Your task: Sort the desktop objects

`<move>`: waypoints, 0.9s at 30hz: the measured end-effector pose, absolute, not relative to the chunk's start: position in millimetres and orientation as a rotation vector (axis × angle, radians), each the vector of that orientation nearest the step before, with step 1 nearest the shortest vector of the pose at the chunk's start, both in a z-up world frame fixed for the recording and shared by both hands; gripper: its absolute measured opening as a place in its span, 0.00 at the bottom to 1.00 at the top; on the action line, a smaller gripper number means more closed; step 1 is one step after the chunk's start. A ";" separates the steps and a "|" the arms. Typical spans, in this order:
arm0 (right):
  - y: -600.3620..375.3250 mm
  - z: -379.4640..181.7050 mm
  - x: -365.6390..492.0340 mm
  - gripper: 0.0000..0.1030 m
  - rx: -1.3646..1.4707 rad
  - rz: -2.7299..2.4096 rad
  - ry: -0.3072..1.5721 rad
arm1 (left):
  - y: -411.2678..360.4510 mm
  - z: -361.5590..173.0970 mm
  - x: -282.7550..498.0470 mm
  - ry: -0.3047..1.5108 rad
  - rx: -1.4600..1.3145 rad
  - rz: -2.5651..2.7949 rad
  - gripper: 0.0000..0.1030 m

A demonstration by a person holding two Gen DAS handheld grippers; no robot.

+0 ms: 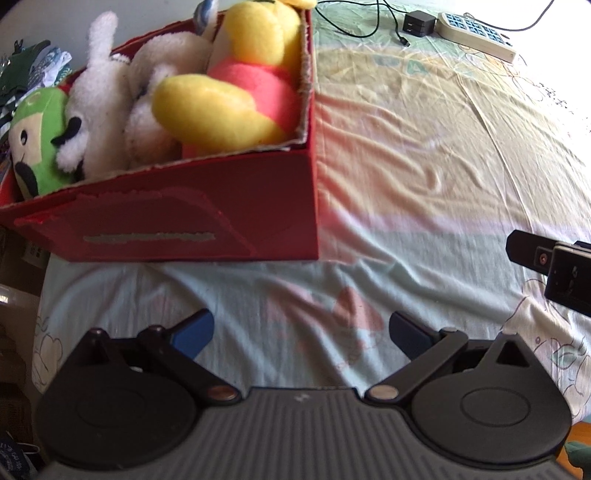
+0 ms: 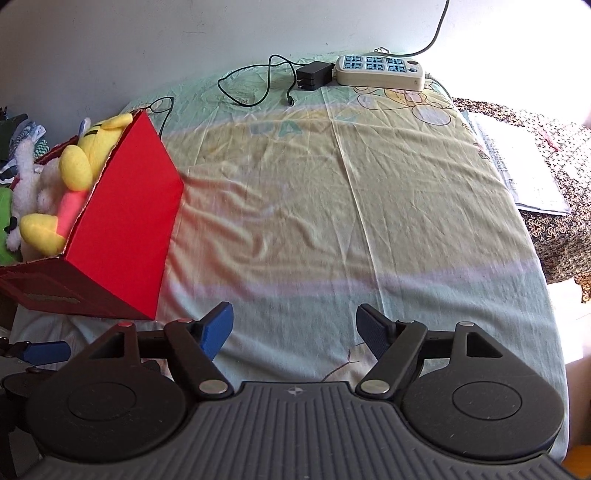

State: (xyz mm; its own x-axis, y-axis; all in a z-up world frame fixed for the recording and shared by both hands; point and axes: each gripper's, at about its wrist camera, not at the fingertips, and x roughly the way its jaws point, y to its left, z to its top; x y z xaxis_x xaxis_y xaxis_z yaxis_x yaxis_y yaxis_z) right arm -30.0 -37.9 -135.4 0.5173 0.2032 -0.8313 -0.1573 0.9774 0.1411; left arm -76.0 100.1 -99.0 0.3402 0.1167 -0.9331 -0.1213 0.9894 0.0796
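Both hand-held grippers gape wide, empty; only left wrist view shows green plush (image 1: pixel 35 144) inside red box (image 1: pixel 207 218)

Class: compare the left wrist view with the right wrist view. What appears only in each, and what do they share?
Left only: the green plush in the red box. Right only: papers on patterned fabric at the bed's edge. Both: the box, yellow bear, white plush, power strip, black adapter, each open tool: left, right.

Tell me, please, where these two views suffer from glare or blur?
Left wrist view: the upper right corner is blown out beyond the power strip, and the red box looks soft. Right wrist view: its upper right is blown out too.
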 end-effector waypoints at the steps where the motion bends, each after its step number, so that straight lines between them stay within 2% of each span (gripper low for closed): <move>1: -36.1 -135.7 -29.6 0.74 0.048 0.216 1.005 | 103.5 -100.1 -77.0 1.218 -0.009 0.164 0.98; 27: 59.4 -135.1 -41.3 0.74 -0.008 0.220 1.034 | 201.6 -93.9 -90.9 1.193 -0.094 0.173 0.99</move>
State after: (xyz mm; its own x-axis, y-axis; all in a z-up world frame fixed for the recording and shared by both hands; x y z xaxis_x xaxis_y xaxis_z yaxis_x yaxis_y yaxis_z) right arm -41.3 59.4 -135.1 0.4914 0.1774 -0.8527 -0.1846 0.9780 0.0971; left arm -90.9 201.6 -93.9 0.3578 0.0838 -0.9300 -0.1832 0.9829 0.0181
